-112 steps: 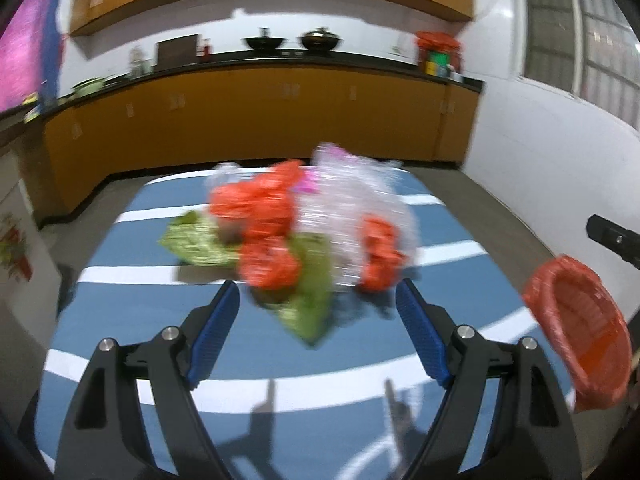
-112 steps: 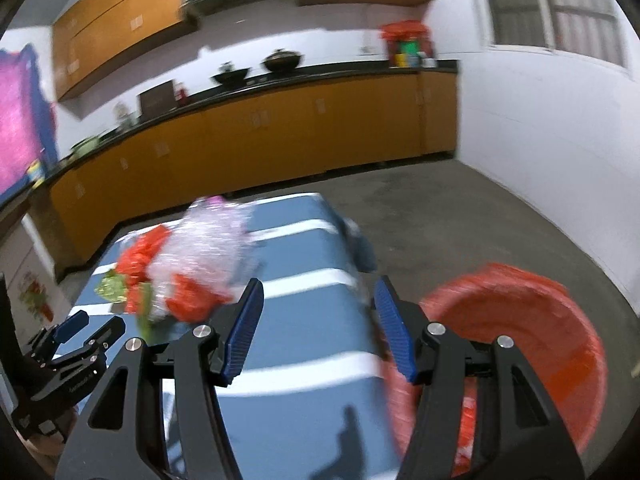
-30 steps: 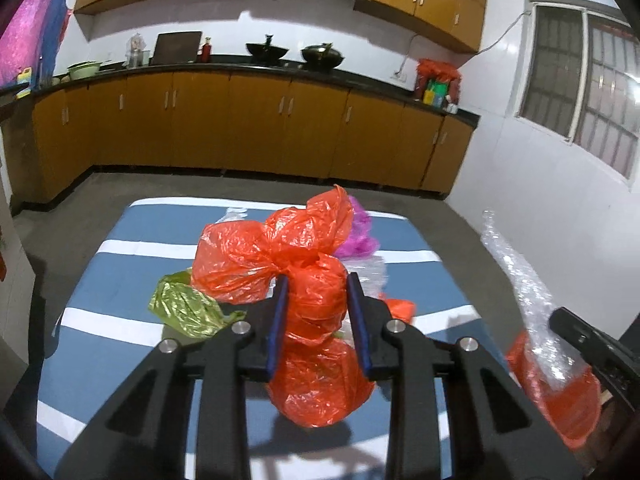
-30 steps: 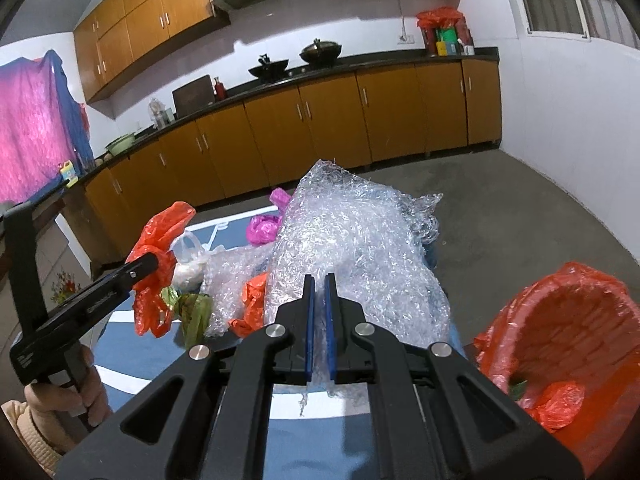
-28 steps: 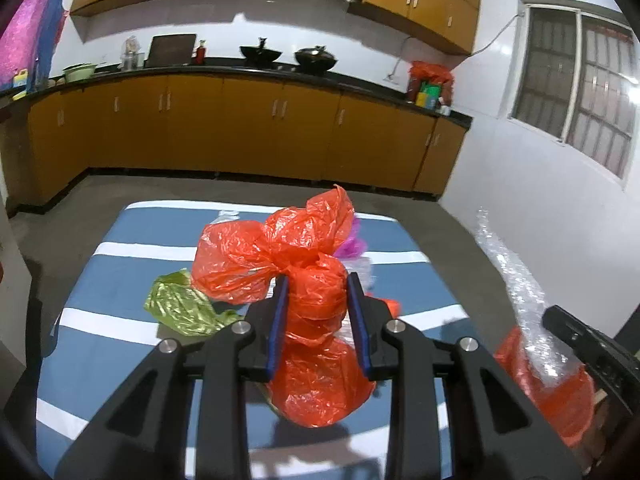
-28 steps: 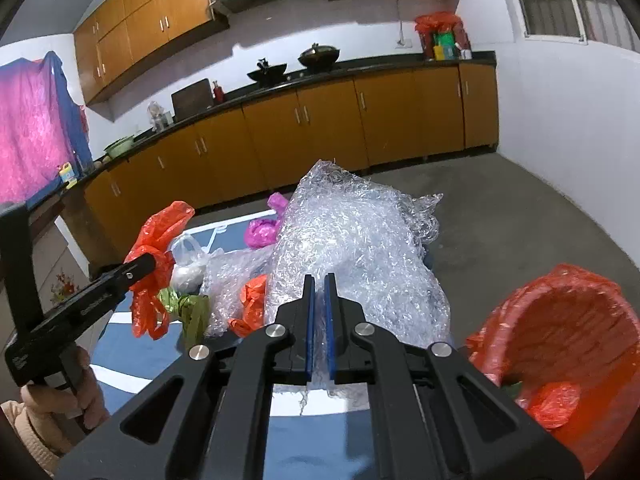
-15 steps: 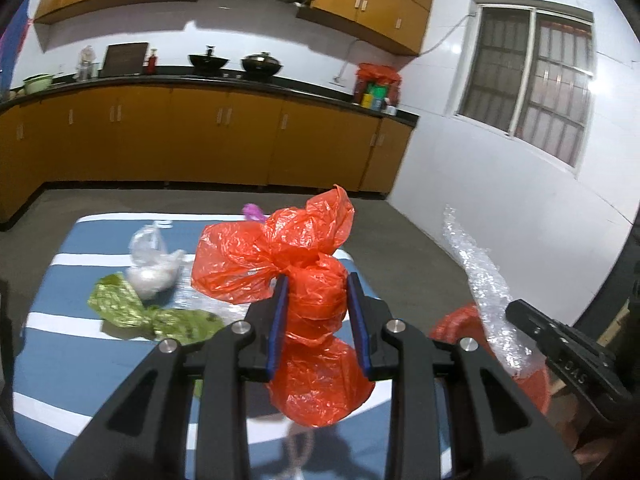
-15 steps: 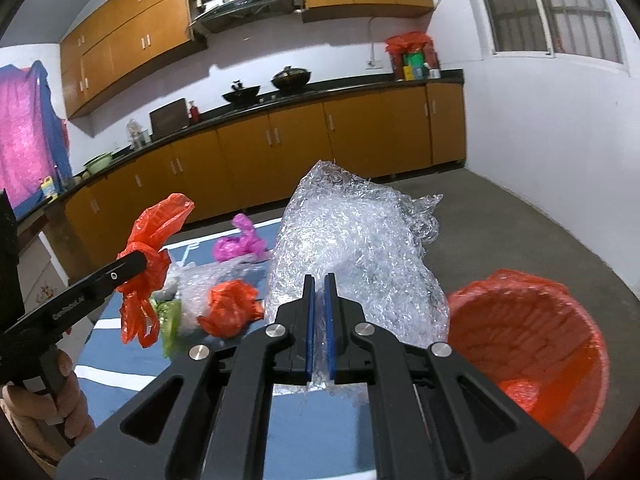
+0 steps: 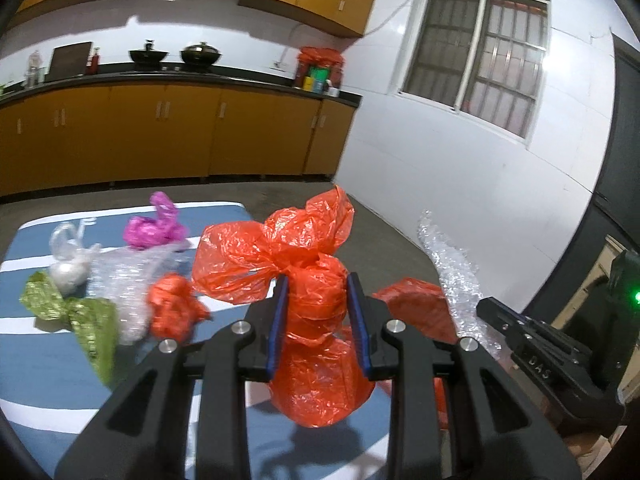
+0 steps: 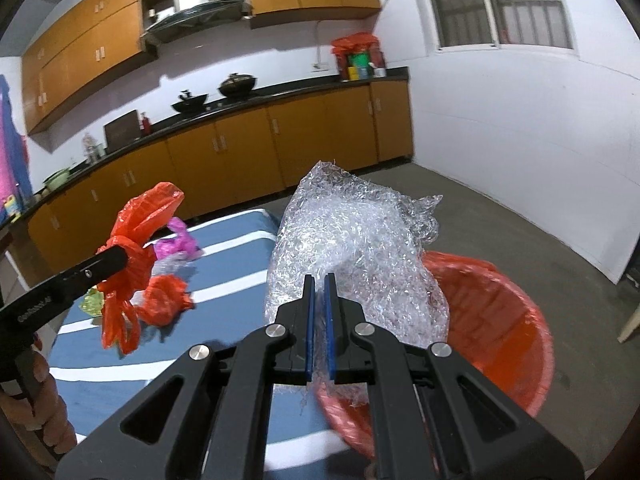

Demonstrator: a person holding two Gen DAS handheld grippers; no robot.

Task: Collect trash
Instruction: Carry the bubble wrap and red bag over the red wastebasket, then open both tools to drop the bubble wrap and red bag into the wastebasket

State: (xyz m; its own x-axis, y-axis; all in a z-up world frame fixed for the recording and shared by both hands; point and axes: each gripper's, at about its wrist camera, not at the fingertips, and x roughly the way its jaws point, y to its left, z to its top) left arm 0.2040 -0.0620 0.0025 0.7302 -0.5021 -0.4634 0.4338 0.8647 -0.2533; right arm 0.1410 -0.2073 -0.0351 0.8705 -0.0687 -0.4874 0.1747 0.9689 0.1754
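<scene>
My left hand-held gripper is clamped on a knotted orange plastic bag, its blue pads pressing the bag's waist from both sides, so the bag hangs clear above the striped blue surface. My right hand-held gripper is pinched together on a big wad of bubble wrap, which billows up past the fingertips and hangs over the near rim of the orange-lined trash bin (the bin stands on the floor just beside the surface's edge). Farther out on the surface lie a smaller crumpled orange bag, a green wrapper, some clear plastic film, a tied white bag and a magenta bag near the far edge. Beyond them runs a row of brown kitchen cabinets.
</scene>
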